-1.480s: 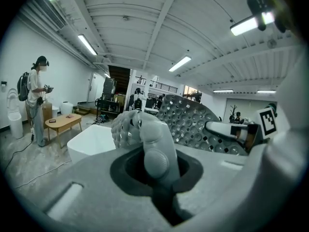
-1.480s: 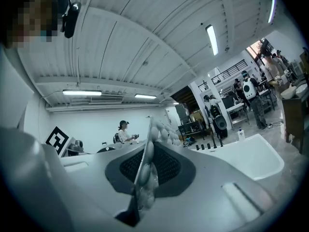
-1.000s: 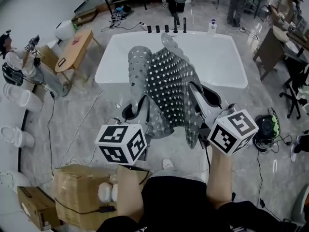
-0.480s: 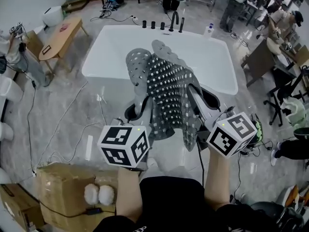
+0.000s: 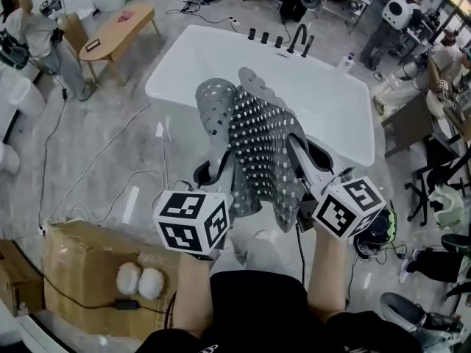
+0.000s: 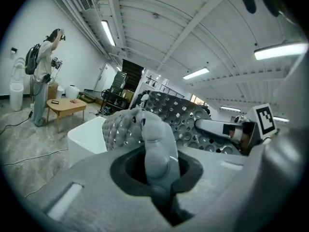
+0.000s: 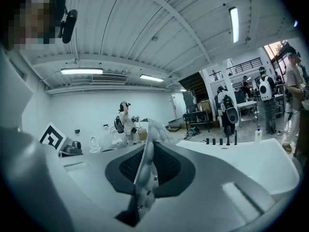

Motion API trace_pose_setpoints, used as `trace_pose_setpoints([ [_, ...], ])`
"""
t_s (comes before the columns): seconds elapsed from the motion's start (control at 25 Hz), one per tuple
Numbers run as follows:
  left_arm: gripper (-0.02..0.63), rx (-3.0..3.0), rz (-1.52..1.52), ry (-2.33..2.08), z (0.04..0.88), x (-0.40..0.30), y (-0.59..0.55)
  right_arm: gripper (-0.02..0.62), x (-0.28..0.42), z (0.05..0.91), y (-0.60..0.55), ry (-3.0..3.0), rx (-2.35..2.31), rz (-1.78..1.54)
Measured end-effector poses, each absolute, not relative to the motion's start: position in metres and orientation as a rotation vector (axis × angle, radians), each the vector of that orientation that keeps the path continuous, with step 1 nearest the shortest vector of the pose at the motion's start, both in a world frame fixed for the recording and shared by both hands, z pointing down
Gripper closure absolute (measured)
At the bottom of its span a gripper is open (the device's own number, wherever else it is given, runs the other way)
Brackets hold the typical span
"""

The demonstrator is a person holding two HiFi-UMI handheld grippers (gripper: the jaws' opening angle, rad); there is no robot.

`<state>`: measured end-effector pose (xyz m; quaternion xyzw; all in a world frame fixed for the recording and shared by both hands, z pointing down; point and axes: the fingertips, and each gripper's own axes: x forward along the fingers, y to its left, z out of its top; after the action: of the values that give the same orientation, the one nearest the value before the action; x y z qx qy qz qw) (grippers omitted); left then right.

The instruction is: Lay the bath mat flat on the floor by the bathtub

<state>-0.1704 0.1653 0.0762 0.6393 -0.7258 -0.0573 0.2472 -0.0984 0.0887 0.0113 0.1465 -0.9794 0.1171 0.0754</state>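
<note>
The bath mat [image 5: 259, 142] was bunched up in the air, with the left gripper [image 5: 215, 169] and right gripper [image 5: 307, 160] each clamped on a near corner. Its held edge ran roughly along the bathtub [image 5: 335, 105] side, and the floor [image 5: 121, 164] strip for it lay directly below, equally near both hands

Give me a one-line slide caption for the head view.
Perforated grey bath mat, bunched and upright, clamped by left gripper and right gripper near the white bathtub.
</note>
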Motion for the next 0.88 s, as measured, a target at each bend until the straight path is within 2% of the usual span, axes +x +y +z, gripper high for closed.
trace_pose_setpoints([
  [0.24,0.577,1.696,-0.165,-2.027,0.085,-0.214,0.197,0.574,-0.144,0.028,0.116,-2.942,0.365,0.360],
  [0.88,0.577,1.883,-0.096,-1.778,0.067,-0.148,0.108,0.572,-0.074,0.034,0.033,-2.912,0.637,0.479],
])
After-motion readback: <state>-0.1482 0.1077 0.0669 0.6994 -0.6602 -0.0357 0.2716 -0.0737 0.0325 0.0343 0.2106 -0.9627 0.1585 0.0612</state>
